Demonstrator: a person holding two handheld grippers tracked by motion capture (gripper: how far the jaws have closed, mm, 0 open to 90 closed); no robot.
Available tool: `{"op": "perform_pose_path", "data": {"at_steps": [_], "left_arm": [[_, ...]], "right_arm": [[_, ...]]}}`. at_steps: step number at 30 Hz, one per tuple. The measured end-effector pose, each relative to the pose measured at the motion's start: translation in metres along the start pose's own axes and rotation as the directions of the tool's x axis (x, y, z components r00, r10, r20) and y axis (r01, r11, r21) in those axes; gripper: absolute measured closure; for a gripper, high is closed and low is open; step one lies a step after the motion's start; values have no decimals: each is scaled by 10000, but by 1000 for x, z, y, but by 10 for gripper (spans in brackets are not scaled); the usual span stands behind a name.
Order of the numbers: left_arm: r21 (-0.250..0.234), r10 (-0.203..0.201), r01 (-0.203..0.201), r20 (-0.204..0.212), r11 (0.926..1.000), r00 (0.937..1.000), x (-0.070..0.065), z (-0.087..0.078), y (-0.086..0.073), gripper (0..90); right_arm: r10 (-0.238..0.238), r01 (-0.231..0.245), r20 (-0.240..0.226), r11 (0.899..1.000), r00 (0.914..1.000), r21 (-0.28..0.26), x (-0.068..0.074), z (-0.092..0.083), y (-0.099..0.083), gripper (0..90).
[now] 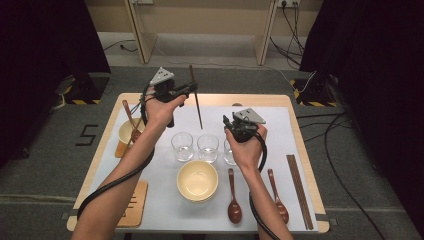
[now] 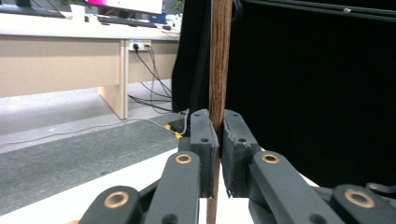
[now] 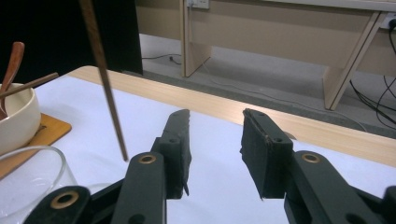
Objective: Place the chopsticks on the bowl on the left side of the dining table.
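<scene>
My left gripper (image 1: pixel 192 89) is raised over the far left part of the table and is shut on a dark wooden chopstick (image 1: pixel 198 112). The stick stands nearly upright, its lower tip hanging above the white mat. In the left gripper view the chopstick (image 2: pixel 219 56) runs straight up between the closed pads of the left gripper (image 2: pixel 219 123). My right gripper (image 1: pixel 227 121) hovers right of centre, behind the row of glasses. In the right gripper view the right gripper (image 3: pixel 217 121) stands open with nothing between its jaws, and the hanging chopstick (image 3: pixel 105 84) is to their left.
Three clear glasses (image 1: pixel 182 146) (image 1: pixel 208 147) (image 1: pixel 228 152) stand in a row mid-table. A cream bowl (image 1: pixel 197 180) sits in front of them. Another bowl (image 1: pixel 127 132) at left, on a wooden coaster, holds a spoon. Two brown spoons (image 1: pixel 234 200) (image 1: pixel 277 197) and a chopstick pair (image 1: pixel 300 190) lie front right.
</scene>
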State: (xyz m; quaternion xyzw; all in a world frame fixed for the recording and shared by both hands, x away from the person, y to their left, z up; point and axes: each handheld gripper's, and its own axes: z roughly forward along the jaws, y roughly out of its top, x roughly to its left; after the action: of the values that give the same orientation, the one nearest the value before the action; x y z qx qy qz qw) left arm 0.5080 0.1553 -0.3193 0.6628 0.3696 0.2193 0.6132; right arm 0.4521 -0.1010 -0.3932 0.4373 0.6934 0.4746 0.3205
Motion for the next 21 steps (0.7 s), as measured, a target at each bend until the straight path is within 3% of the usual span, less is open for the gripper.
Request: {"op": "perform_pose_path", "data": {"at_steps": [8, 21], "left_arm": [[-285, 236, -250, -477, 9993, 9986, 4, -19, 3, 837], [-244, 395, -422, -1021, 9988, 9940, 15, -46, -1, 837]], "right_arm": [[48, -48, 164, 10000, 9999, -39, -10, -14, -10, 629], [142, -162, 661, 9994, 9977, 306, -34, -37, -35, 587]]}}
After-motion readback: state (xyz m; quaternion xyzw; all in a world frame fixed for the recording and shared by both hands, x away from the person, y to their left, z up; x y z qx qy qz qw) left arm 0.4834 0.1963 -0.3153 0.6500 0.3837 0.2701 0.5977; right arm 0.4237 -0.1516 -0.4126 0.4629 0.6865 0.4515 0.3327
